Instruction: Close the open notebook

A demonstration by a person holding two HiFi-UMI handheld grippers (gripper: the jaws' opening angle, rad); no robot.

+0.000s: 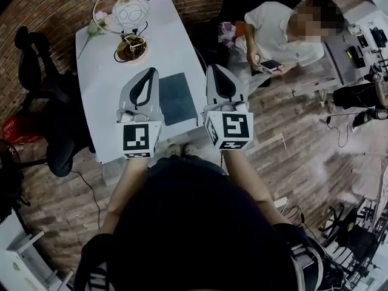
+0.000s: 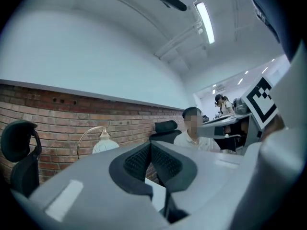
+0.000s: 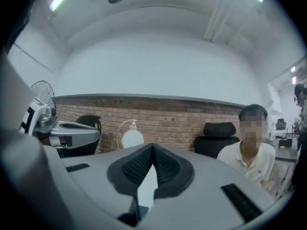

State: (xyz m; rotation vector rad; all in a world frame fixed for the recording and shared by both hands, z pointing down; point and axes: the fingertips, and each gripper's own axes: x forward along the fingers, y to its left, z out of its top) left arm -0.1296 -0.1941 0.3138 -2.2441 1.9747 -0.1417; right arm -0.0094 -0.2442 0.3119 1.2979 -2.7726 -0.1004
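Counted at the scene: one table [image 1: 103, 102], one notebook [image 1: 177, 97], one lamp [image 1: 129, 17], one seated person [image 1: 279, 35], one phone [image 1: 271, 64]. Two grippers: left gripper [image 1: 151, 71], right gripper [image 1: 215, 67]. Two black chairs: first chair [image 3: 88, 123], second chair [image 3: 221, 131].

1. A white desk [image 1: 97, 83] stands on a brick-patterned floor [image 1: 60, 5].
2. At its far end sits a lamp [image 1: 129, 11] with a white globe and a round gold base, and a flower [image 1: 96, 24] lies just beside it.
3. A black office chair [image 1: 36, 65] stands left of the desk.
4. A seated person [image 1: 273, 35] in a white shirt holds a phone [image 1: 271, 65].
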